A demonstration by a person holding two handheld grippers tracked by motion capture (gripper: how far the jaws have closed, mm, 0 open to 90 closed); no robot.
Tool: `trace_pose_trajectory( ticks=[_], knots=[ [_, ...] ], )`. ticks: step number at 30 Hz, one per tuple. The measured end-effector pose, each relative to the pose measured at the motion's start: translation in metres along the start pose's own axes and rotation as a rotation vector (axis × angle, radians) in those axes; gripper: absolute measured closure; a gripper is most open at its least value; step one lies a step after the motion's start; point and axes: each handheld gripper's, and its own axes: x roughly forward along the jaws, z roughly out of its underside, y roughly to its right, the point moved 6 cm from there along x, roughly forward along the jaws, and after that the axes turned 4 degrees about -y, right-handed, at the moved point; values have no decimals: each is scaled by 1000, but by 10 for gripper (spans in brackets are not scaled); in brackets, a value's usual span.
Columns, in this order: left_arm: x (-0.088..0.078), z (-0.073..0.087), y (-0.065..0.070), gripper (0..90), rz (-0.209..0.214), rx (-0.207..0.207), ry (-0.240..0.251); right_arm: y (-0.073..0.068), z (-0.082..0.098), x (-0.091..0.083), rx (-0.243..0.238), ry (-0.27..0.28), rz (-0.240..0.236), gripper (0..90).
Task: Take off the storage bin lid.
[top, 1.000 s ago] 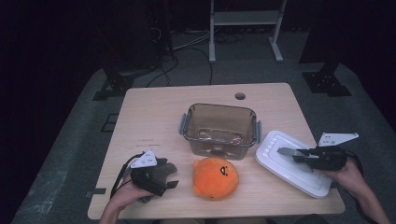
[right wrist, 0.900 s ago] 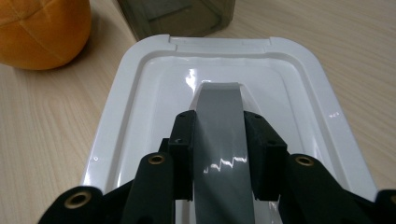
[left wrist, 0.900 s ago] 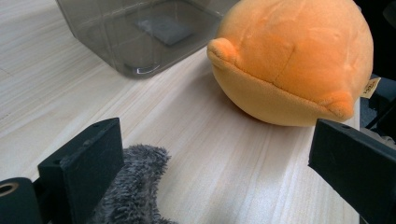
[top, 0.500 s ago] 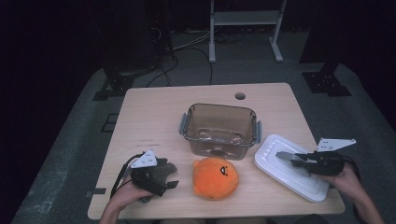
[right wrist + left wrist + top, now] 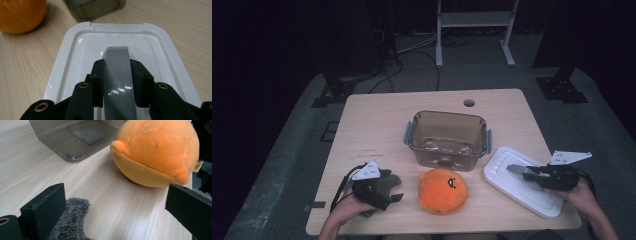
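My right gripper (image 5: 532, 173) (image 5: 117, 67) hovers over a white container lid (image 5: 513, 189) (image 5: 75, 57) at the table's right front. It is shut on a glossy grey strip-like piece (image 5: 514, 169) (image 5: 119, 82) that sticks out past the jaws toward the left. An orange plush (image 5: 442, 191) (image 5: 155, 152) (image 5: 20, 15) lies at the front centre. Left of it, my left gripper (image 5: 395, 191) (image 5: 120, 197) rests low with its jaws wide open, pointing at the plush. A grey furry item (image 5: 387, 182) (image 5: 71, 220) lies by its left jaw, not pinched.
A clear, smoky plastic container (image 5: 446, 116) (image 5: 75, 135) (image 5: 95, 10) stands mid-table behind the plush, with a small flat grey thing in it. The wooden table (image 5: 372, 130) has a round hole (image 5: 469, 103) near its far edge. Dark stands and cables lie beyond.
My right gripper has drifted slightly toward the near right with the grey piece still held. The left gripper, plush and container have stayed put.
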Motion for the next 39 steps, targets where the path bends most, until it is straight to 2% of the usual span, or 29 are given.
trace_pose_trajectory(
  ticks=[14,18,27,32,37,39],
  knots=[
    [0,0,0,24,1,0,-4,-3,5,4,4,-3,-1,648],
    [0,1,-1,24,1,0,-3,-3,4,3,9,11,-1,646],
    [0,0,0,24,0,-1,2,-6,-7,-7,12,62,10,541],
    [0,0,-1,24,1,-1,1,-15,-18,-14,5,106,-10,483],
    [0,0,0,24,0,0,-1,-30,-30,-14,-9,127,-58,408],
    [0,0,0,24,-1,-1,2,-37,-36,-13,-28,130,-78,387]
  ],
)
